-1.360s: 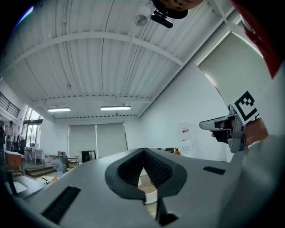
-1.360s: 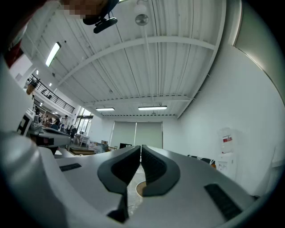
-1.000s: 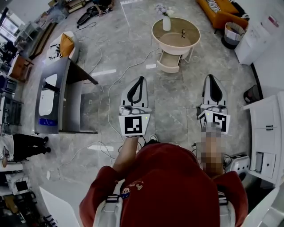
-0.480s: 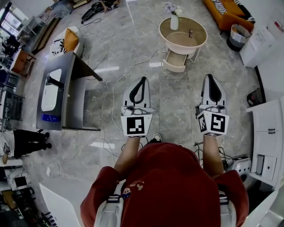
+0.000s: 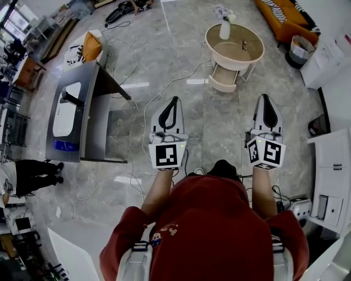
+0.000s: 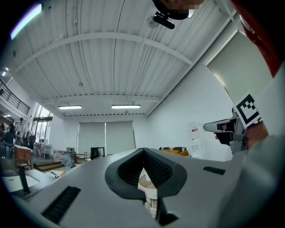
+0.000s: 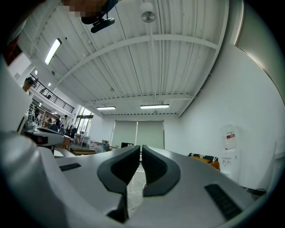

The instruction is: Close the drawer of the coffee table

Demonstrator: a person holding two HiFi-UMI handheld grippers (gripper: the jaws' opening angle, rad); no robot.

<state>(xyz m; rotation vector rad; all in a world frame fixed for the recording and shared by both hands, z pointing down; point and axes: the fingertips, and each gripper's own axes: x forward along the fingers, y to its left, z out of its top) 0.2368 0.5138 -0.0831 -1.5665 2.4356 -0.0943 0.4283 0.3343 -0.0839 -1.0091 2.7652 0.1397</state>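
In the head view the round coffee table [image 5: 253, 52] stands far ahead on the marble floor, with a white vase [image 5: 225, 29] on top. Its cream drawer [image 5: 223, 82] is pulled out toward me. Both grippers are held at waist height, well short of the table. My left gripper [image 5: 174, 100] has its tips together and nothing in it. My right gripper [image 5: 265, 98] is also shut and empty. Between the left gripper's [image 6: 143, 150] pads, the left gripper view shows the table and drawer [image 6: 149, 192] small in the distance. The right gripper [image 7: 140, 148] view shows only floor beyond its shut tips.
A grey desk [image 5: 82, 112] stands to the left, and cables [image 5: 147, 104] trail across the floor between it and the table. White cabinets [image 5: 329, 159] line the right side. An orange sofa [image 5: 285, 16] and a bin [image 5: 300, 50] sit at the back right. A person in black [image 5: 33, 176] is at far left.
The view has shifted as I walk forward: the coffee table has slid to the right in the picture. Both grippers stay shut and level.
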